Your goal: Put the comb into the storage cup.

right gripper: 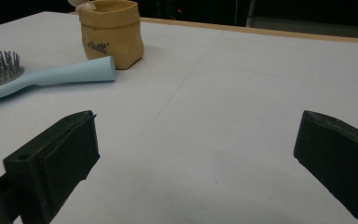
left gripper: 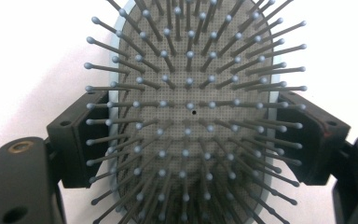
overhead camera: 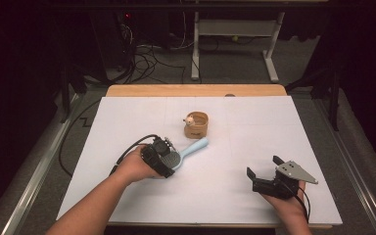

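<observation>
tan pouch (overhead camera: 196, 125) on white table (overhead camera: 254, 132) | small toy (overhead camera: 189, 119) at its rim | cables on floor (overhead camera: 147, 61)

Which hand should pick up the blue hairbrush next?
Left. The left hand-held gripper is already shut on the hairbrush head. The right hand-held gripper sits open, apart from it.

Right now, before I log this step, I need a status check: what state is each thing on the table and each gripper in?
Hairbrush: lying flat on the white table, bristles up, head clamped at both edges.
Left gripper: shut on the hairbrush head.
Right gripper: open, nothing between the jaws, held just above the table.
Tan pouch: upright, top open, a small pale thing at its rim.
</observation>
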